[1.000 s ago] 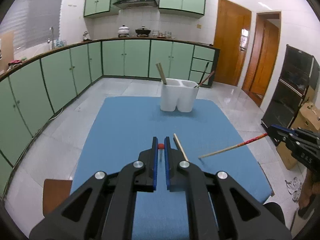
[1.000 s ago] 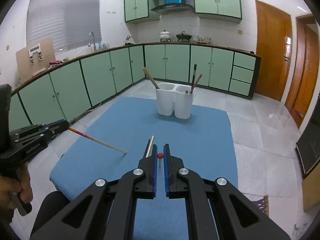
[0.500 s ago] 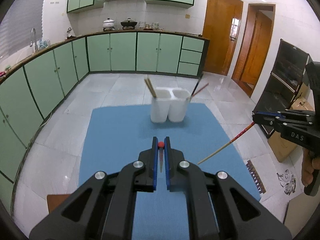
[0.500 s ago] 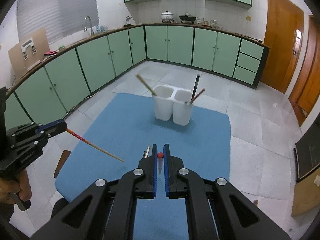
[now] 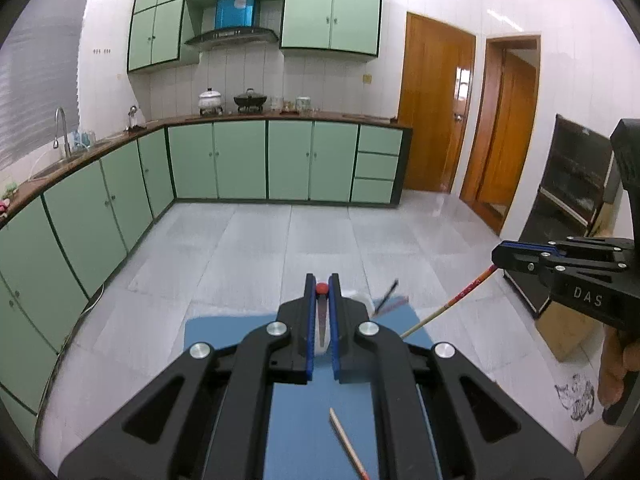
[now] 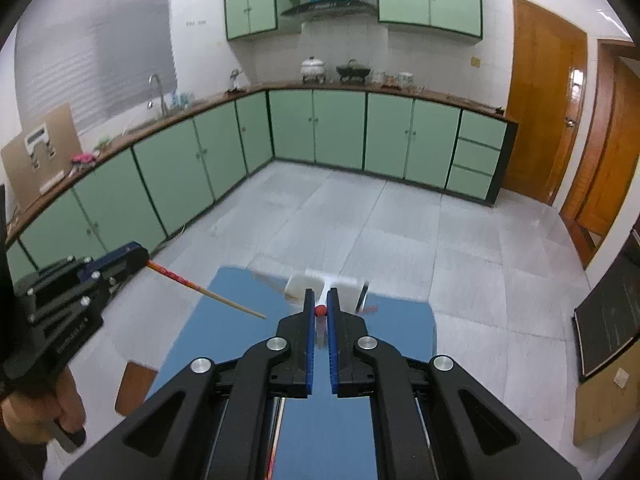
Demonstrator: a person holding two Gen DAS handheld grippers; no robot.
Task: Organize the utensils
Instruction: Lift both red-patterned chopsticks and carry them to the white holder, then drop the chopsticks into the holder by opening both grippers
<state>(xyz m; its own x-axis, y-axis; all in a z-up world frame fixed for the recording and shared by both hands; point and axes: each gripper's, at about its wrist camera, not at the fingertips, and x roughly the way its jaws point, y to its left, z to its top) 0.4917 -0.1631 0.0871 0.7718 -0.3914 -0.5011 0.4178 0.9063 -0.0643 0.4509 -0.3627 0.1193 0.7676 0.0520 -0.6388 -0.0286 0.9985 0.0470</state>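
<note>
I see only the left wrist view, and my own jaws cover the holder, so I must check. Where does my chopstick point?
Observer: In the right wrist view, the left gripper holds the left chopstick with its pale tip over the blue mat, left of the white holder and apart from it.
Operator: Is the holder whole in that view?
Observer: Only its blurred top shows, at the mat's far end. The right gripper, shut on the right chopstick, covers the rest.
Operator: Is anything beside the table?
Observer: A brown wooden piece shows by the mat's left edge.
</note>
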